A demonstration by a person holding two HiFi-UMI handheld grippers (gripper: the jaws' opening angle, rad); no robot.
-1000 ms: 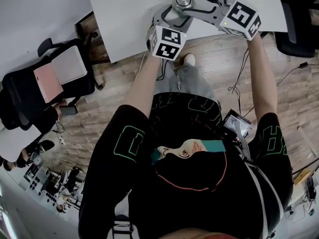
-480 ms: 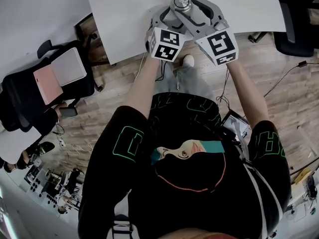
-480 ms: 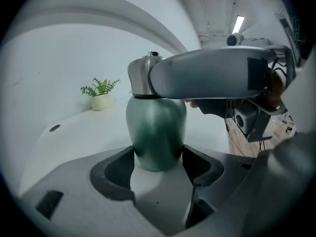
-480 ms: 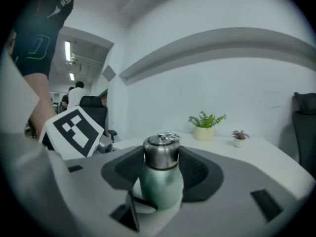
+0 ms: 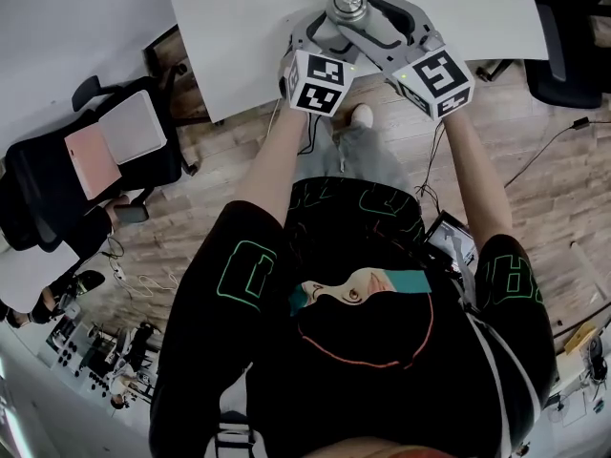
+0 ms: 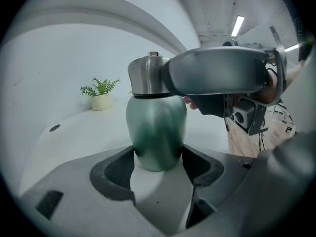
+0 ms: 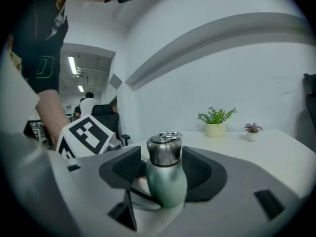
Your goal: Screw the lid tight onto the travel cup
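travel cup (image 7: 165, 181) on white table (image 5: 239, 27), potted plant (image 7: 216, 122) behind, office chair (image 5: 95, 160) aside

I see a wide white table (image 5: 239, 27) with a smooth, flat top. A green metal travel cup (image 6: 155, 132) with a brushed-steel lid (image 6: 147, 75) stands upright near its front edge. Well behind it, by the wall, sit a leafy green plant in a cream pot (image 7: 216, 126) and a smaller purplish plant in a white pot (image 7: 252, 132), near each other.

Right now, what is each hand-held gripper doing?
Left hand-held gripper: closed on the travel cup.
Right hand-held gripper: open, jaws just opened, lid between them.
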